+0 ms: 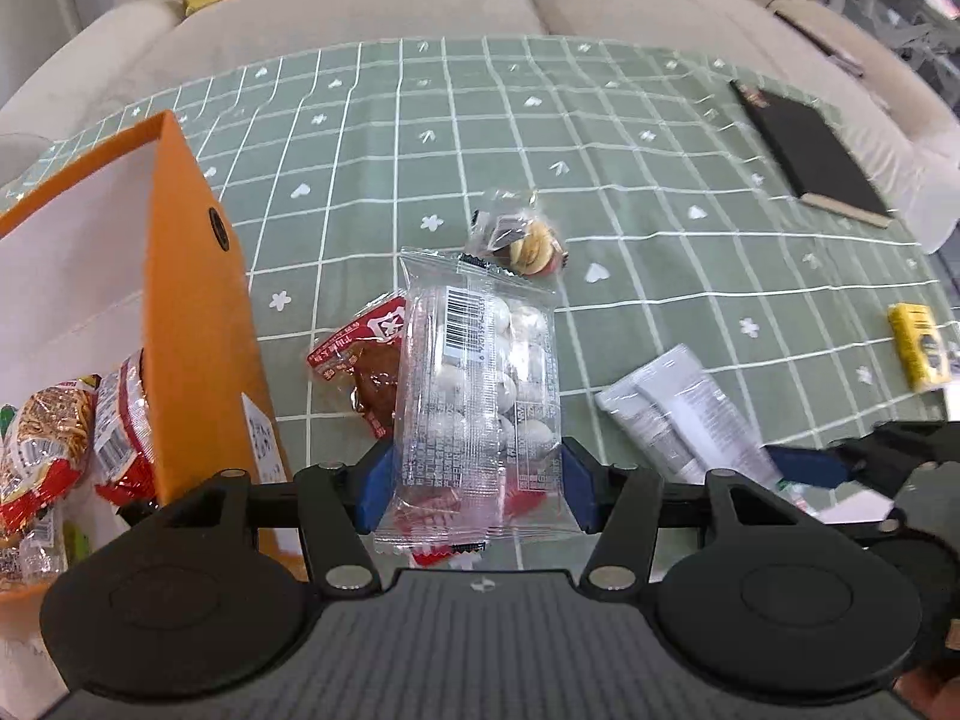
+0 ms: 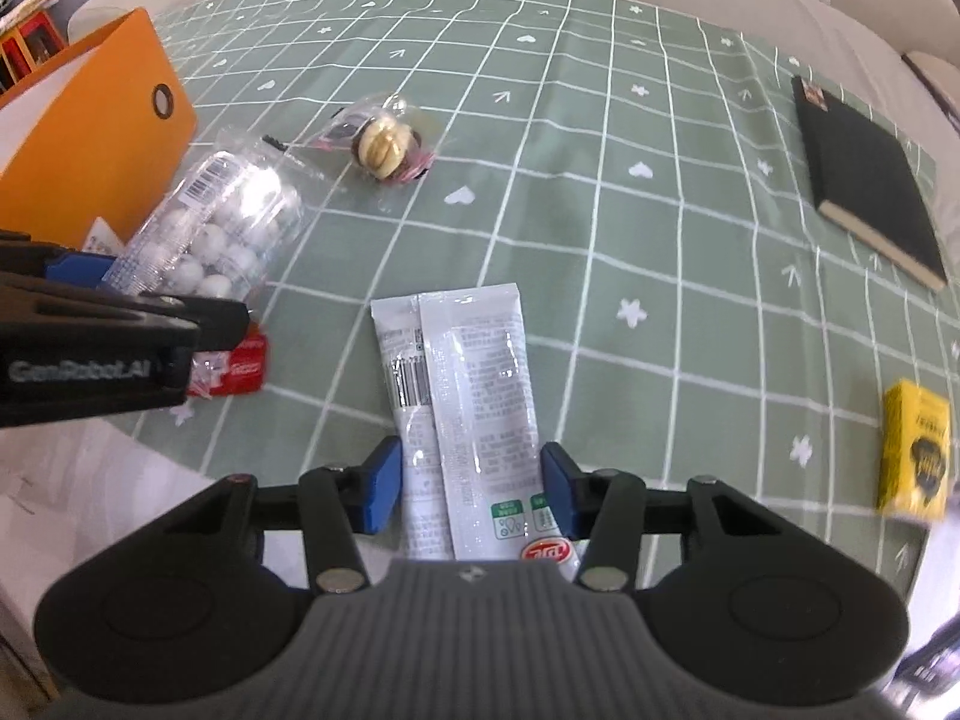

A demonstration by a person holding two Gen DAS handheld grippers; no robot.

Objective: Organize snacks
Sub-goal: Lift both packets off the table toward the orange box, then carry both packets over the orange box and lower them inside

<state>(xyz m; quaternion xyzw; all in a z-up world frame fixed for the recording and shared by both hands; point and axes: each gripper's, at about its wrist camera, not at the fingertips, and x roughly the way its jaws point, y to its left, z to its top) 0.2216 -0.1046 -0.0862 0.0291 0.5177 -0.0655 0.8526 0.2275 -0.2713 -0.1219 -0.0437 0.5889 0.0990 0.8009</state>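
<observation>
Above the green checked desk (image 1: pixel 600 138), the left gripper (image 1: pixel 477 480) clamps a clear bag of white candies (image 1: pixel 480 384) beside the orange box (image 1: pixel 192 300); the right gripper (image 2: pixel 471 489) pinches two white sachets (image 2: pixel 468 396) at the near edge.

The tabletop (image 2: pixel 600 192) wears a sage-green cloth ruled in white squares, dotted with small white hearts and flowers. The box (image 1: pixel 192 300) is orange outside, white inside. The bag (image 1: pixel 480 396) is clear with white print and a barcode, showing white balls and red at its bottom. Beside it lies a red packet (image 1: pixel 360 360) with brown contents. The two sachets (image 2: pixel 468 414) are white with grey print and a small green and red mark. The notebook (image 2: pixel 864 180) is black; the small carton (image 2: pixel 915 450) is yellow with what looks like a dark emblem. The sofa (image 1: pixel 360 6) is beige.
</observation>
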